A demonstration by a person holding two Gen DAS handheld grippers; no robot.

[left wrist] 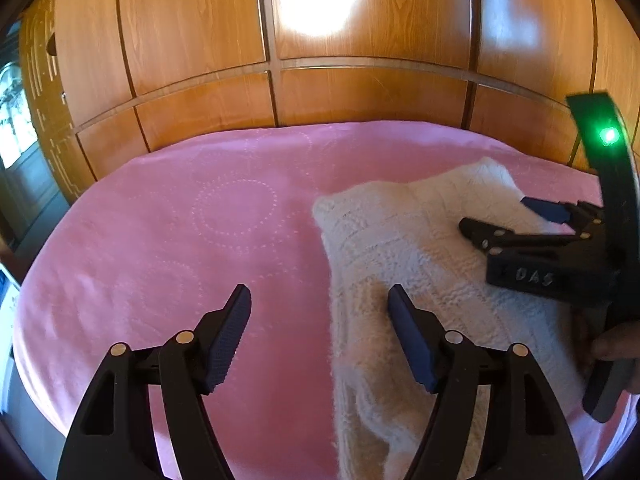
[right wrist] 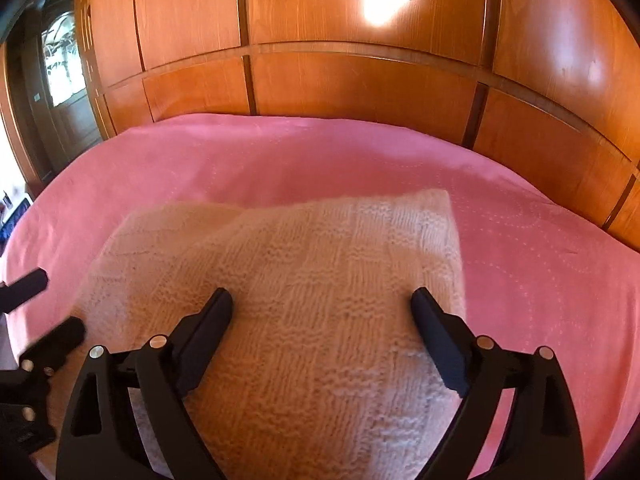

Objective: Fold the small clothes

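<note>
Cream knitted garment [right wrist: 304,300] laid folded on the pink bedspread [right wrist: 540,272], left gripper [left wrist: 320,320] held with jaws spread across its left edge, right gripper [right wrist: 322,320] held above it, jaws spread, wooden panelling [right wrist: 360,80] seen behind.

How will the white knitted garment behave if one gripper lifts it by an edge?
The white knitted garment will probably droop, since it lies soft and already folded. Its fuzzy knit likely grips the pads. It may drag on the pink bedcover.
</note>
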